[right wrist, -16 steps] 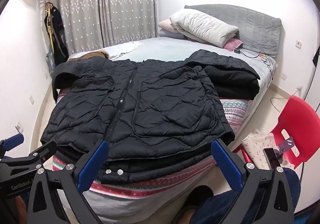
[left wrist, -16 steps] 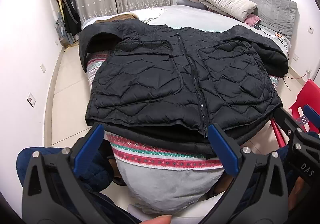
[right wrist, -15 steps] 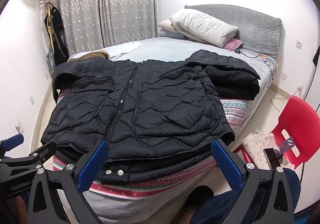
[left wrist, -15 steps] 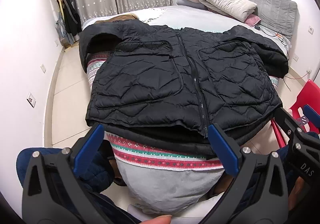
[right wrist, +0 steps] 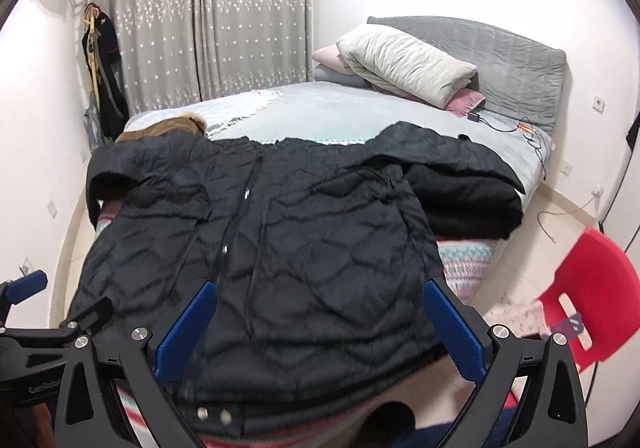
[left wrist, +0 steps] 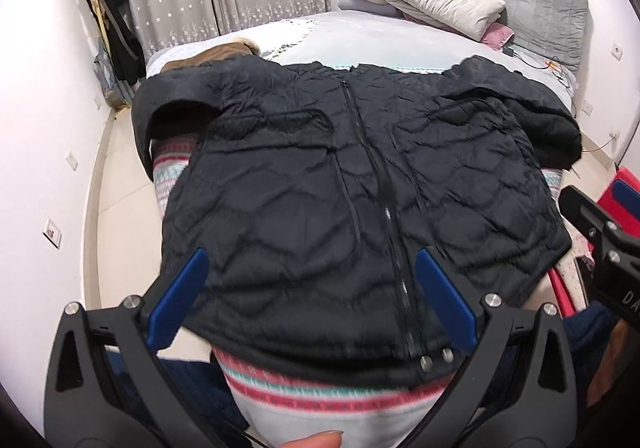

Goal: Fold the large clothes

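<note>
A black quilted jacket (left wrist: 352, 200) lies spread face up on the foot of the bed, zipper down the middle, sleeves out to both sides; it also shows in the right wrist view (right wrist: 280, 248). My left gripper (left wrist: 312, 300) is open and empty, its blue fingers over the jacket's hem at the left half. My right gripper (right wrist: 320, 328) is open and empty over the hem at the right half. The right gripper's body also shows at the left wrist view's right edge (left wrist: 600, 240).
The bed (right wrist: 340, 112) has a grey cover and a patterned blanket edge (left wrist: 320, 388). Pillows (right wrist: 404, 64) lie by the headboard. A brown garment (right wrist: 160, 130) lies at the far left corner. A red chair (right wrist: 592, 288) stands right of the bed. Cables (right wrist: 532, 136) trail off its right side.
Both grippers have moved forward and closer over the jacket's hem; the jacket itself has not moved. Both stay open.
</note>
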`<state>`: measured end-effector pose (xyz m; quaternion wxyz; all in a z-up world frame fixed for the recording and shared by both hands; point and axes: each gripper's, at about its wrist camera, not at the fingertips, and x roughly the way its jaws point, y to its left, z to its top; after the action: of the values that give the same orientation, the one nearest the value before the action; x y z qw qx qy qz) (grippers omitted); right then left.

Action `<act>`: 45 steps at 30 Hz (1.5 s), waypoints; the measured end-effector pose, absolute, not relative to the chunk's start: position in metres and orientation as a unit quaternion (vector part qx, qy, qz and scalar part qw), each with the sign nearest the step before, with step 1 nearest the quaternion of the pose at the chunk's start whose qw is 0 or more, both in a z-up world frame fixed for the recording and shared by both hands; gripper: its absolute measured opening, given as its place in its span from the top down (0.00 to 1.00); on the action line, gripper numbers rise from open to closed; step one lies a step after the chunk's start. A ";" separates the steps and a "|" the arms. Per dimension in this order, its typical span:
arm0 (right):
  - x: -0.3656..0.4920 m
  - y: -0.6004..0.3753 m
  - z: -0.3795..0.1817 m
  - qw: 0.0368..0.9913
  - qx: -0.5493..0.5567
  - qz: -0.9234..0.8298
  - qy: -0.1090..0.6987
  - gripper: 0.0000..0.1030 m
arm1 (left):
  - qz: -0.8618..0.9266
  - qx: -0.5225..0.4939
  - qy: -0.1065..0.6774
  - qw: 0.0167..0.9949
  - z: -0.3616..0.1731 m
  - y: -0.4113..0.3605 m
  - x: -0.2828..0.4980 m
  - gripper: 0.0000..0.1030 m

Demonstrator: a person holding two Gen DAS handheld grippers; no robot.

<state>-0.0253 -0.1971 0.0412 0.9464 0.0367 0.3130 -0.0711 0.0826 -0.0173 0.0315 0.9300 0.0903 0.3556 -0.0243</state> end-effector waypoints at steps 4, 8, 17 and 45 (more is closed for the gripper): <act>0.013 -0.209 0.044 0.940 0.042 -0.052 0.333 0.00 | -0.018 0.084 0.363 0.928 0.044 -0.016 0.127 0.00; 0.068 -0.249 0.052 0.933 0.055 -0.074 0.347 0.00 | -0.003 0.066 0.358 0.931 0.059 -0.006 0.177 0.00; 0.175 -0.404 0.051 0.901 0.217 -0.048 0.374 0.00 | 0.043 0.036 0.355 0.933 0.024 0.027 0.269 0.00; 0.207 -0.568 0.041 0.907 0.316 -0.194 0.198 0.97 | 0.005 -0.041 0.460 0.887 -0.037 0.054 0.328 0.00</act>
<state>0.2065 -0.5684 0.0414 0.9072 0.3159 0.1985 -0.1945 0.3278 0.0541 -0.0371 0.8871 -0.0412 0.4596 0.0046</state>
